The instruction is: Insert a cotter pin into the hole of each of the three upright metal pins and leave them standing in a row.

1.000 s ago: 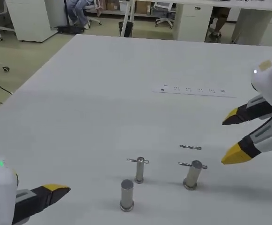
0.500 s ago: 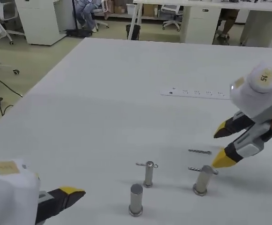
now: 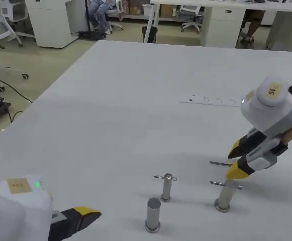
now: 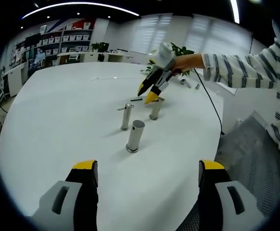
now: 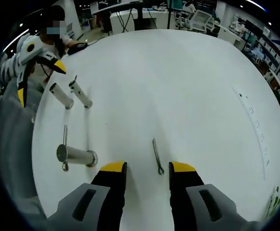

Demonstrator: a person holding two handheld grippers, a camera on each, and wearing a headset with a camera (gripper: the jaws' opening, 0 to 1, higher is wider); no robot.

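The step in hand looked to be the pickup of the last loose cotter pin. The right gripper hung low over the plain white workbench with its jaws parted to a moderate gap and nothing between the pads. To do this well, I judged, it should drop straight down with one jaw on each side of the wire and close across the shank close to the looped end. That would leave the straight end free to lead into a hole. It should also keep off the neighbouring upright, which would probably tip at a light knock.

The thin silver wire cotter pin lay flat on the bench just ahead of the jaw tips and in line with the gap, its loop nearest the gripper. The short silver steel upright pin already fitted with a cotter stood close beside the gripper's left jaw. A second fitted silver upright stood farther off on that side.

The left gripper was wide open and empty. The bare silver cylindrical upright pin stood ahead of it, opposite the gap between its jaws.
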